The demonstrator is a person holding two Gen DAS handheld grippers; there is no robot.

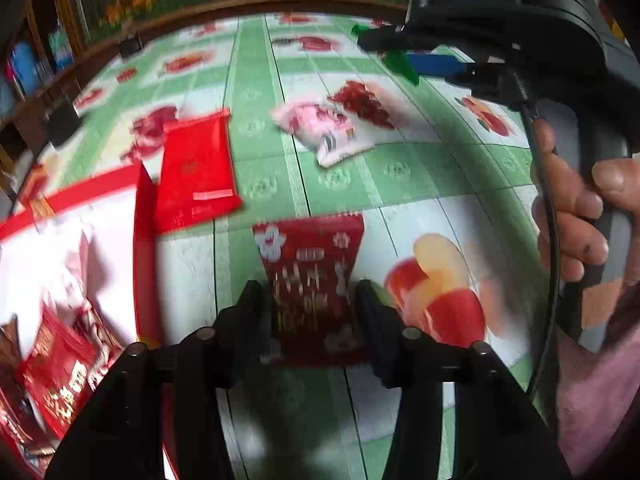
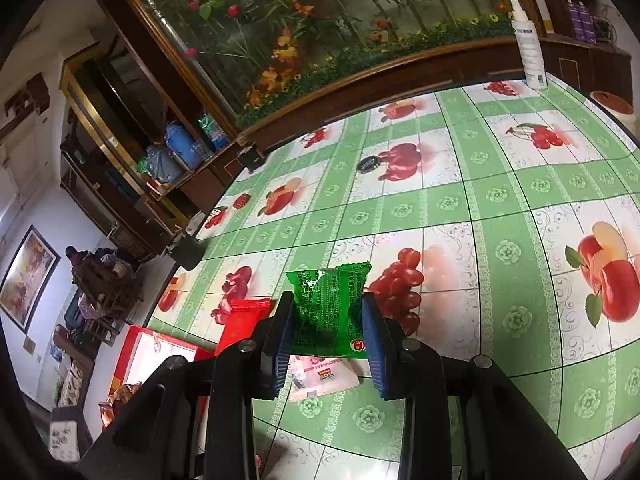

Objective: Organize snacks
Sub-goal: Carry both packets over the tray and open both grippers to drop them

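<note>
A dark red snack packet [image 1: 316, 264] lies flat on the green fruit-print tablecloth. My left gripper [image 1: 310, 292] is low over it, open, with one finger on each side of the packet and neither pad pressing on it. My right gripper [image 2: 328, 298] is shut on a green snack packet [image 2: 330, 312] and holds it above the table. In the left wrist view that right gripper [image 1: 384, 44] shows at the upper right with the green packet [image 1: 400, 62] in its jaws. A plain red packet [image 1: 196, 168] and a pink-white packet [image 1: 324, 132] lie further out.
A red box [image 1: 142, 248] with a white inside stands at the left and holds several snack packets [image 1: 56, 360]. A hand [image 1: 572, 208] grips the right tool's handle. A white spray bottle [image 2: 528, 40] and a small dark disc [image 2: 368, 164] stand at the table's far side.
</note>
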